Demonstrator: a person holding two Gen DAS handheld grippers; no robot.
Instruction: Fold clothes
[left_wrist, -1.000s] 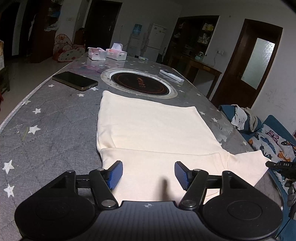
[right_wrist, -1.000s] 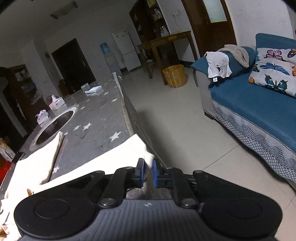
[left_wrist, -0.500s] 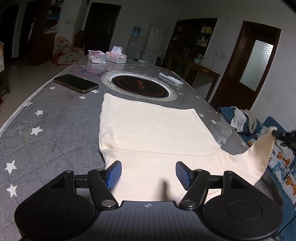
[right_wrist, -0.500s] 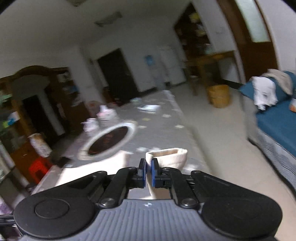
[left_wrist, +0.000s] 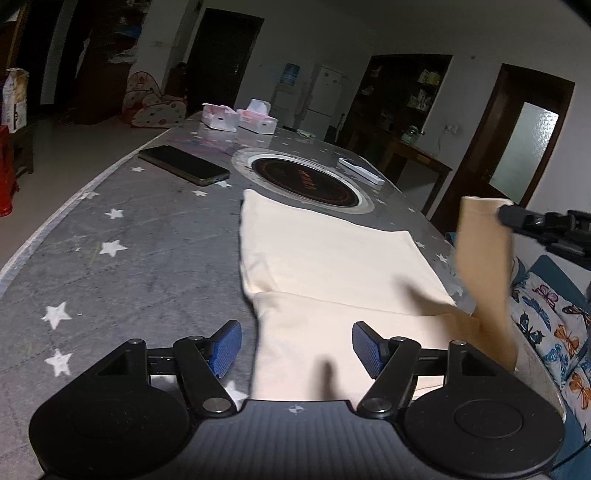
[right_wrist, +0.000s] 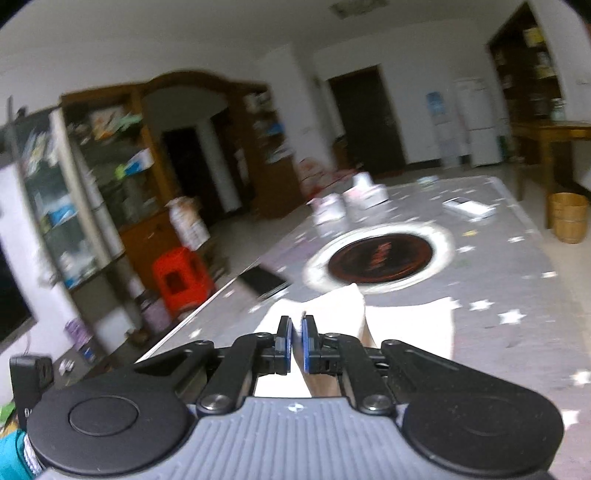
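Note:
A cream garment (left_wrist: 332, 258) lies flat on the grey star-patterned table (left_wrist: 129, 258). My left gripper (left_wrist: 295, 349) hovers open over the garment's near edge, its left finger (left_wrist: 223, 349) beside the cloth and its right finger (left_wrist: 365, 349) above it. At the right, my right gripper (left_wrist: 504, 214) is shut on the end of the garment's sleeve (left_wrist: 484, 258), which hangs lifted above the table edge. In the right wrist view the gripper (right_wrist: 296, 347) pinches the sleeve (right_wrist: 347, 306), with the garment body (right_wrist: 413, 325) below it.
A dark phone (left_wrist: 183, 164) lies at the left, and a round inset hotplate (left_wrist: 306, 181) sits just beyond the garment. Two tissue boxes (left_wrist: 240, 120) and a white flat box (left_wrist: 360, 171) stand farther back. A blue sofa with butterfly cushions (left_wrist: 554, 332) lies beyond the right edge.
The right gripper has raised the sleeve from the table's right edge and swung round towards the table. The left gripper has shifted slightly left along the near edge.

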